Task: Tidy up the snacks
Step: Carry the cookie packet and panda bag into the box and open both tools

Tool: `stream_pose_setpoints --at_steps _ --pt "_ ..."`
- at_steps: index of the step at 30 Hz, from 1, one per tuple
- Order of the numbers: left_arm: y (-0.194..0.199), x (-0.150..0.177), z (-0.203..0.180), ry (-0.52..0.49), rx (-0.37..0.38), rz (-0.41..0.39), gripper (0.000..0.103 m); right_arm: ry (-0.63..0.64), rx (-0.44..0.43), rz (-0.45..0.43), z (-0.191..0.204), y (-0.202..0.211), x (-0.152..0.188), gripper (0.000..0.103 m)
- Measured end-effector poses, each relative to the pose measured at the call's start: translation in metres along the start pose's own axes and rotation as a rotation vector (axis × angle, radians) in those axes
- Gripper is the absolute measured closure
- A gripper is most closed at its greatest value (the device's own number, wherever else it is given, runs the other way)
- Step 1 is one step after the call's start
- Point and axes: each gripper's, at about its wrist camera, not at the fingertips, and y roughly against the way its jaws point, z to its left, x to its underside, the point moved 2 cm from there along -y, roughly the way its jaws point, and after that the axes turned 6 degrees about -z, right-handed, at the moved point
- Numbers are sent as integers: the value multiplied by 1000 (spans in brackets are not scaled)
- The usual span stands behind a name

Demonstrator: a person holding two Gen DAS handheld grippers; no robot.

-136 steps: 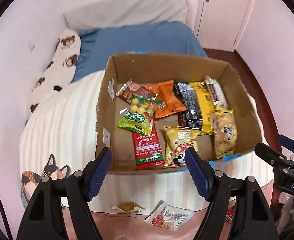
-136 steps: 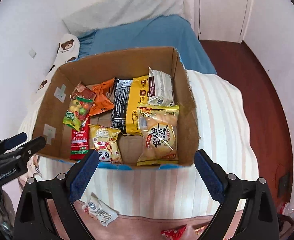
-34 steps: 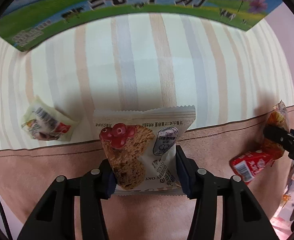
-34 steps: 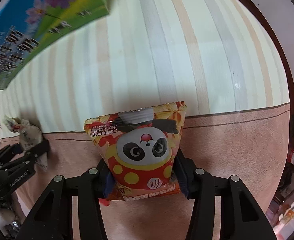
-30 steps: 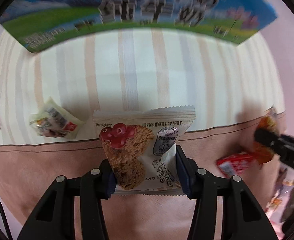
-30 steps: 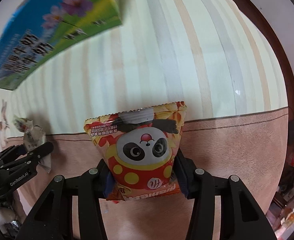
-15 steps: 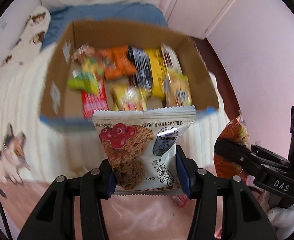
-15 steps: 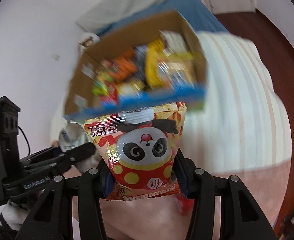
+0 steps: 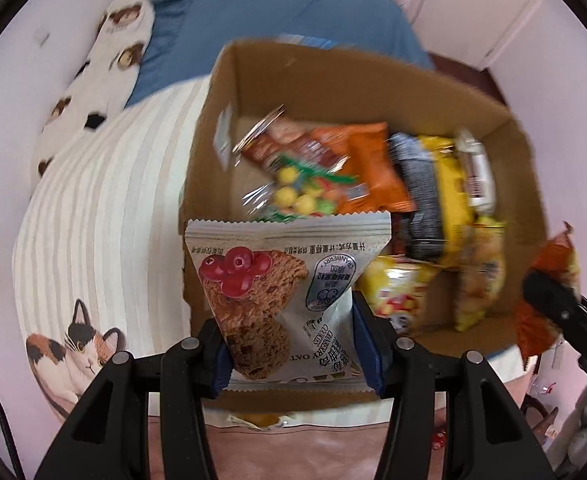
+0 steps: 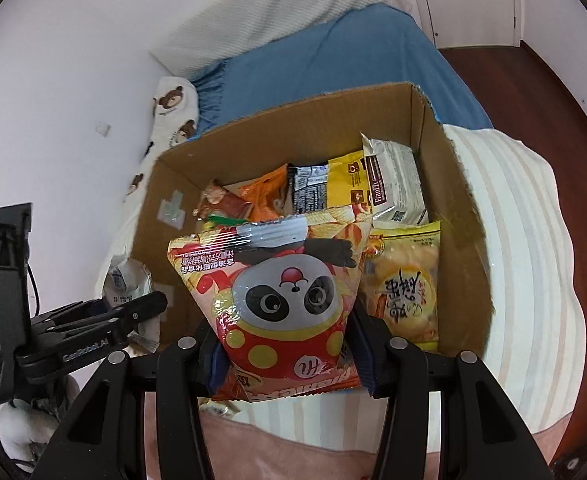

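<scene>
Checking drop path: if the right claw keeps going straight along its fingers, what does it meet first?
Most likely the cardboard box: the right claw, shut on the panda chip bag, points down into its near half. First contact looks like the yellow cracker pack or the bare floor beside it; depth is unclear.

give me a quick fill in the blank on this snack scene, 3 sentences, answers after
1. The left gripper holds a white cranberry oat cookie packet printed with red ____.
2. The right gripper holds a red and yellow crisp bag showing a ____ face.
3. The other snack packets lie inside an open brown ____ box on the striped bedcover.

Missing words: berries; panda; cardboard
</scene>
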Motion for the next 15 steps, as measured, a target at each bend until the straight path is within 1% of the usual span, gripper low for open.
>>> stream_pose_setpoints --at_steps 2,3,4,5,6,7,8,10,11,12,15 --pt "-16 -1 6 22 -14 38 53 -21 14 41 -4 -23 0 48" --pt "-20 0 8 33 -10 46 53 -30 21 64 -8 -32 3 36" --pt "-25 -1 9 43 -2 51 52 -22 52 93 -10 -42 4 25" --pt "-30 -1 9 47 1 55 48 -13 73 96 -10 -47 5 10" --pt "-31 0 8 46 2 59 33 -3 87 97 -11 -49 5 8" --pt "-32 0 6 38 -1 55 29 9 101 106 -12 -53 6 8" --pt "-31 1 2 32 10 45 24 14 120 116 -14 -56 7 7" --pt "-26 3 -2 25 3 19 21 11 126 118 -17 -56 9 4" --pt "-23 3 -2 21 1 5 16 11 132 117 -19 -55 10 4" --pt "-20 3 -3 16 6 -10 12 10 140 113 -21 -56 10 4" --pt "-11 3 -5 19 12 -27 12 4 150 97 -26 -49 13 4"
